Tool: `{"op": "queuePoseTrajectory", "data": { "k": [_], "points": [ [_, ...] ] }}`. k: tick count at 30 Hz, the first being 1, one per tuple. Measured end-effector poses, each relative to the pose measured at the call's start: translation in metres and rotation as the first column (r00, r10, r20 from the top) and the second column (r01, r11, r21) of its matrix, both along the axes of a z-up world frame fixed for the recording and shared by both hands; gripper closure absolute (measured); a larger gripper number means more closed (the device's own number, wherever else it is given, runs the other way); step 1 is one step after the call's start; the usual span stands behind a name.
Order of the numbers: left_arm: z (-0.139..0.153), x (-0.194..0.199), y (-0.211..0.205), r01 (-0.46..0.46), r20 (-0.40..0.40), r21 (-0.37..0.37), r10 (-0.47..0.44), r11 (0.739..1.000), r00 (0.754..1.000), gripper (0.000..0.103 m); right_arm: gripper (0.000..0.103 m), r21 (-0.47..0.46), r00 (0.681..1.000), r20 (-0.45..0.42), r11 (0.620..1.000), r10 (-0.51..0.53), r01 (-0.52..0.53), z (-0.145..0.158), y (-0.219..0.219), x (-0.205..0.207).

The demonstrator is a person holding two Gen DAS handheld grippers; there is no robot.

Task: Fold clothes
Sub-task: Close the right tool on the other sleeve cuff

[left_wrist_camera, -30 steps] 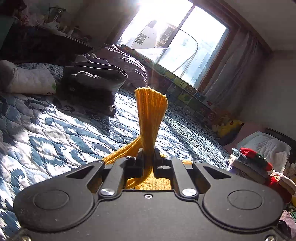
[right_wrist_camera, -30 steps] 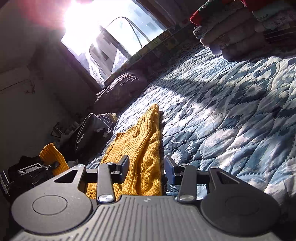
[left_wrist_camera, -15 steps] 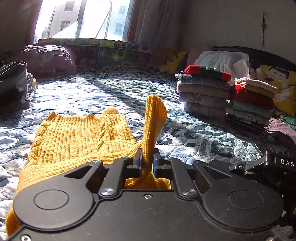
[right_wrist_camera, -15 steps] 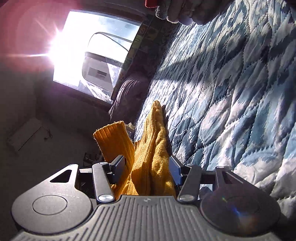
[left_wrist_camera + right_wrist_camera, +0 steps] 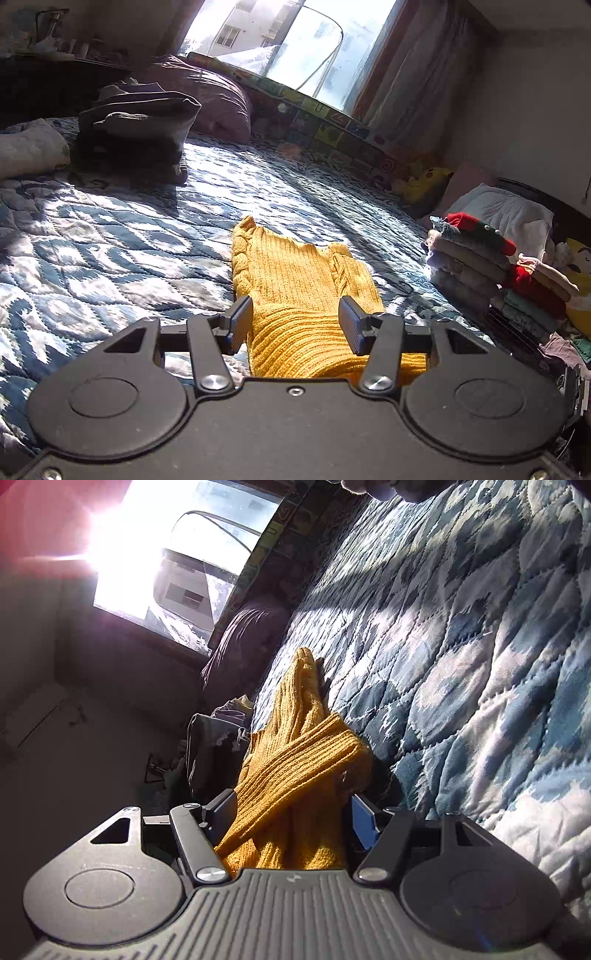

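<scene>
A mustard-yellow knit sweater [image 5: 295, 273] lies flat on the blue patterned quilt [image 5: 110, 258], its sleeve [image 5: 299, 339] folded across the body near me. My left gripper [image 5: 295, 323] is open, its fingers standing either side of that sleeve without pinching it. In the right wrist view the same sweater [image 5: 295, 738] runs away from me with the sleeve [image 5: 306, 757] crossed over it. My right gripper [image 5: 291, 812] is open too, the fabric lying loose between its wide-set fingers.
A stack of folded clothes [image 5: 476, 266] stands on the right of the bed, with a white pillow [image 5: 506, 214] behind it. Dark folded garments [image 5: 136, 125] and a purple bundle [image 5: 214, 92] lie at the far left by the window. Quilt [image 5: 480, 664] spreads to the right.
My left gripper was shut on the sleeve, carried it across the sweater's body, and has now opened and let it lie there. The right gripper stayed open beside the sweater.
</scene>
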State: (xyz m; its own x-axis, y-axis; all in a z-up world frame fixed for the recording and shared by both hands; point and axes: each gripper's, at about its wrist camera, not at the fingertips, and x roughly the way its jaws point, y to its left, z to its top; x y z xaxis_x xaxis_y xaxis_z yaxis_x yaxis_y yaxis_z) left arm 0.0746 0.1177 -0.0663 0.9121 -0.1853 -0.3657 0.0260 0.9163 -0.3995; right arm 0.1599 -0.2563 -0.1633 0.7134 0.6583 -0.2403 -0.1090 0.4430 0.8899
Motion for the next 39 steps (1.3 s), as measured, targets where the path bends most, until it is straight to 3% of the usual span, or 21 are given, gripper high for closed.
{"op": "queuePoseTrajectory", "data": {
  "k": [3, 5, 6, 8, 9, 10, 12, 14, 17, 20, 23, 27, 31, 35, 37, 39],
  "points": [
    [-0.007, -0.018, 0.006, 0.005, -0.026, 0.021, -0.004, 1.0, 1.0, 0.053, 0.033, 0.004, 1.0, 0.0, 1.0, -0.015, 0.015, 0.002, 0.004, 0.012],
    [-0.015, -0.021, -0.007, 0.032, -0.037, 0.084, -0.029, 0.996, 0.999, 0.052, 0.034, 0.024, 0.999, -0.007, 0.999, -0.049, 0.049, -0.001, 0.003, 0.02],
    [-0.019, -0.023, -0.013, 0.046, -0.044, 0.116, -0.041, 0.992, 0.998, 0.051, 0.04, 0.025, 0.998, -0.011, 0.998, -0.061, 0.061, -0.002, 0.003, 0.024],
    [-0.026, -0.026, -0.025, 0.074, -0.058, 0.179, -0.065, 0.981, 0.996, 0.052, 0.063, 0.001, 0.998, -0.015, 0.998, -0.068, 0.068, -0.004, 0.004, 0.029],
    [-0.03, -0.026, -0.034, 0.077, -0.056, 0.247, -0.066, 0.966, 0.996, 0.054, 0.085, -0.02, 0.998, -0.008, 0.998, -0.067, 0.067, -0.003, 0.006, 0.029],
    [-0.032, -0.025, -0.044, 0.08, -0.052, 0.316, -0.066, 0.946, 0.996, 0.068, 0.091, -0.036, 0.998, 0.007, 0.997, -0.065, 0.065, -0.001, 0.008, 0.029],
    [-0.039, -0.024, -0.066, 0.086, -0.042, 0.48, -0.075, 0.873, 0.996, 0.085, 0.092, -0.057, 0.996, 0.065, 0.997, -0.058, 0.061, 0.01, 0.009, 0.025],
    [-0.047, -0.026, -0.085, 0.11, -0.042, 0.596, -0.106, 0.796, 0.993, 0.086, 0.093, -0.045, 0.988, 0.143, 0.997, -0.053, 0.06, 0.026, 0.005, 0.018],
    [-0.053, -0.029, -0.1, 0.124, -0.036, 0.686, -0.137, 0.717, 0.99, 0.086, 0.093, -0.012, 0.968, 0.24, 0.996, -0.079, 0.084, 0.046, -0.015, 0.008],
    [-0.061, -0.027, -0.107, 0.173, -0.059, 0.715, -0.188, 0.677, 0.98, 0.086, 0.093, -0.041, 0.958, 0.268, 0.993, -0.098, 0.113, 0.053, -0.032, 0.006],
    [-0.069, -0.026, -0.11, 0.212, -0.084, 0.739, -0.224, 0.64, 0.971, 0.086, 0.093, -0.077, 0.971, 0.207, 0.987, -0.122, 0.14, 0.042, -0.04, 0.012],
    [-0.054, -0.028, -0.095, 0.264, -0.112, 0.686, -0.261, 0.678, 0.959, 0.082, 0.093, -0.094, 0.977, 0.179, 0.987, -0.114, 0.132, 0.032, -0.039, 0.015],
    [-0.04, -0.037, -0.075, 0.318, -0.118, 0.588, -0.31, 0.744, 0.943, 0.074, 0.093, -0.091, 0.978, 0.184, 0.989, -0.1, 0.118, 0.032, -0.04, 0.01],
    [-0.025, -0.036, -0.051, 0.233, -0.046, 0.424, -0.236, 0.875, 0.971, 0.074, 0.093, -0.086, 0.975, 0.203, 0.99, -0.089, 0.108, 0.035, -0.041, 0.007],
    [-0.023, -0.026, -0.044, 0.19, -0.034, 0.356, -0.19, 0.915, 0.981, 0.074, 0.093, -0.086, 0.973, 0.215, 0.991, -0.085, 0.106, 0.037, -0.041, 0.004],
    [-0.022, -0.014, -0.04, 0.151, -0.033, 0.326, -0.149, 0.933, 0.988, 0.074, 0.093, -0.087, 0.972, 0.219, 0.991, -0.082, 0.103, 0.039, -0.042, 0.003]
  ]
}}
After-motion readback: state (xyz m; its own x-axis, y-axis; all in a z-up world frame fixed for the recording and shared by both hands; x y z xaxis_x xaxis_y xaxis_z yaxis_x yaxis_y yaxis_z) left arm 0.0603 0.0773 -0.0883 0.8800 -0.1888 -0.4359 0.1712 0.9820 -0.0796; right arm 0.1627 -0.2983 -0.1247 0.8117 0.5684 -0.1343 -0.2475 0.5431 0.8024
